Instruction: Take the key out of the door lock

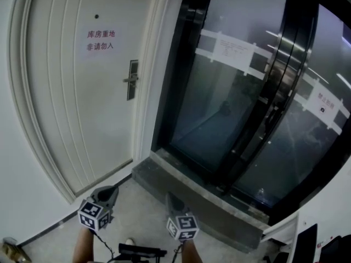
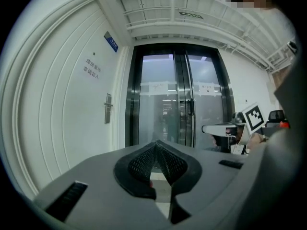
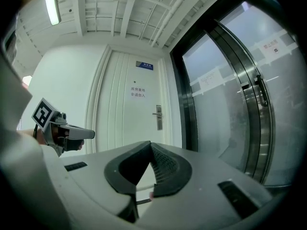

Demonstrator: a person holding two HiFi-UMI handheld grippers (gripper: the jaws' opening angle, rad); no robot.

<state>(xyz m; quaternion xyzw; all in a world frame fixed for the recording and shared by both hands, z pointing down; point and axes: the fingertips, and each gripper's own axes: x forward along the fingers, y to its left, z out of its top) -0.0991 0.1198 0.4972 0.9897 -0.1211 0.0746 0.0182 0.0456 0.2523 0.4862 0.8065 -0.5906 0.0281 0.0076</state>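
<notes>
The white door (image 1: pixel 82 92) carries a dark lock plate with a lever handle (image 1: pixel 131 79), far ahead of both grippers. The plate also shows in the left gripper view (image 2: pixel 108 108) and in the right gripper view (image 3: pixel 158 117). At this distance I cannot make out a key in it. My left gripper (image 1: pixel 106 190) is held low, near the door's bottom corner, its jaws closed tip to tip with nothing between them (image 2: pixel 156 145). My right gripper (image 1: pixel 173 199) hangs beside it, a little to the right. It is shut and empty too (image 3: pixel 150 145).
Tall dark-framed glass sliding doors (image 1: pixel 247 103) with paper notices stand right of the white door, above a grey stone threshold step (image 1: pixel 192 193). A red-lettered sign (image 1: pixel 100 39) is stuck on the white door. A white wall (image 1: pixel 16 190) lies to its left.
</notes>
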